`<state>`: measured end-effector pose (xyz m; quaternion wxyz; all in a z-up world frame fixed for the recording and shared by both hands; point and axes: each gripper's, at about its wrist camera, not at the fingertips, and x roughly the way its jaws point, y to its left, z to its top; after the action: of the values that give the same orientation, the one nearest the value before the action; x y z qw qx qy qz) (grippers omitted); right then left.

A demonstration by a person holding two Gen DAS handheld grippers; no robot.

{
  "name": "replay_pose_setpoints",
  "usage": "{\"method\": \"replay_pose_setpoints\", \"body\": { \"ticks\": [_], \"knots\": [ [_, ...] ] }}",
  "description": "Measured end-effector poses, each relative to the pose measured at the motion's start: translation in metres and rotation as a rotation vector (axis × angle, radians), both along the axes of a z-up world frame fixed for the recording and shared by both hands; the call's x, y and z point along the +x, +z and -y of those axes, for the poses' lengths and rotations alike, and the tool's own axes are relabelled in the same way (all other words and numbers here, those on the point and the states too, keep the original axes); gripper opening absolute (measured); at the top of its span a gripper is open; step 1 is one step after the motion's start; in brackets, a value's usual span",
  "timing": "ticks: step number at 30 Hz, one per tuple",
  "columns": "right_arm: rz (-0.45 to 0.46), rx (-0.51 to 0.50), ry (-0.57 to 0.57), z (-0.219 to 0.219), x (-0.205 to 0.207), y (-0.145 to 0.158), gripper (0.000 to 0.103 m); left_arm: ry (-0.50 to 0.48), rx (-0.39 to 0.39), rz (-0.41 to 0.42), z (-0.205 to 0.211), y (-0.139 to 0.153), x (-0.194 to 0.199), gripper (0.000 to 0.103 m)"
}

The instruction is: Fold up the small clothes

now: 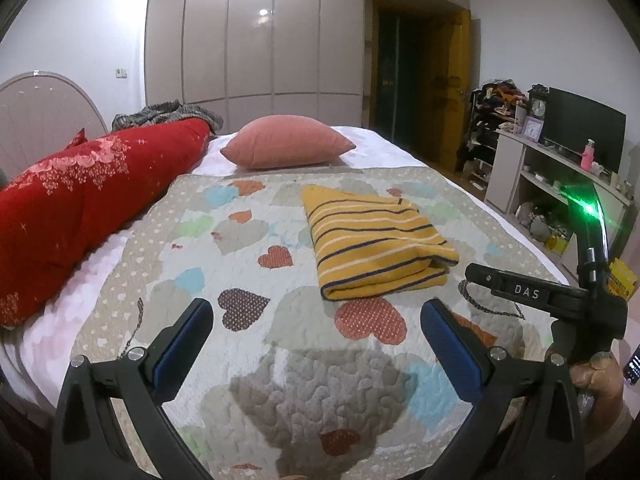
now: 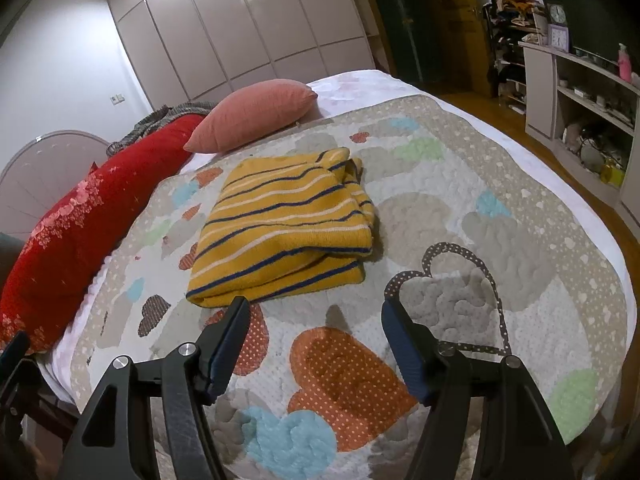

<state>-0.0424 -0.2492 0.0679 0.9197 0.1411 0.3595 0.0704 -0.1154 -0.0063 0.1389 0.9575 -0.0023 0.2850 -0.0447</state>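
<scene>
A yellow garment with dark blue and white stripes (image 1: pixel 372 244) (image 2: pixel 284 224) lies folded into a thick rectangle on the heart-patterned quilt (image 1: pixel 280 360) (image 2: pixel 460 208). My left gripper (image 1: pixel 316 312) hovers over the quilt just short of the garment's near edge, jaws wide apart and empty. My right gripper (image 2: pixel 314 312) also stands open with nothing between its blue pads; its left fingertip (image 2: pixel 240 304) is close to the garment's near folded edge. The right gripper's body (image 1: pixel 520 292) shows at the right of the left wrist view, held by a hand (image 1: pixel 600 384).
A pink pillow (image 1: pixel 286 144) (image 2: pixel 256 114) lies beyond the garment. A rolled red floral duvet (image 1: pixel 80 196) (image 2: pixel 68 236) runs along the left. A shelf unit with a TV and clock (image 1: pixel 560 152) stands right of the bed; wardrobes (image 1: pixel 256 32) line the back wall.
</scene>
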Motion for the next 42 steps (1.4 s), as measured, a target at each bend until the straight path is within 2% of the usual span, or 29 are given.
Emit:
{"method": "replay_pose_setpoints", "body": {
  "ticks": [13, 18, 33, 42],
  "knots": [
    [-0.011, -0.018, 0.002, -0.002, 0.0, -0.006, 0.074, 0.012, -0.022, -0.069, -0.003, -0.012, 0.008, 0.103],
    [-0.015, -0.023, 0.01, -0.004, -0.001, -0.008, 0.075, 0.048, 0.026, -0.09, -0.001, -0.017, 0.012, 0.103],
    [-0.035, -0.071, 0.005, -0.004, -0.006, -0.016, 0.077, 0.094, 0.055, -0.157, -0.006, -0.031, 0.02, 0.103],
    [-0.04, -0.116, 0.033, -0.02, -0.008, -0.017, 0.078, 0.126, 0.056, -0.185, -0.016, -0.038, 0.02, 0.103]
  ]
}}
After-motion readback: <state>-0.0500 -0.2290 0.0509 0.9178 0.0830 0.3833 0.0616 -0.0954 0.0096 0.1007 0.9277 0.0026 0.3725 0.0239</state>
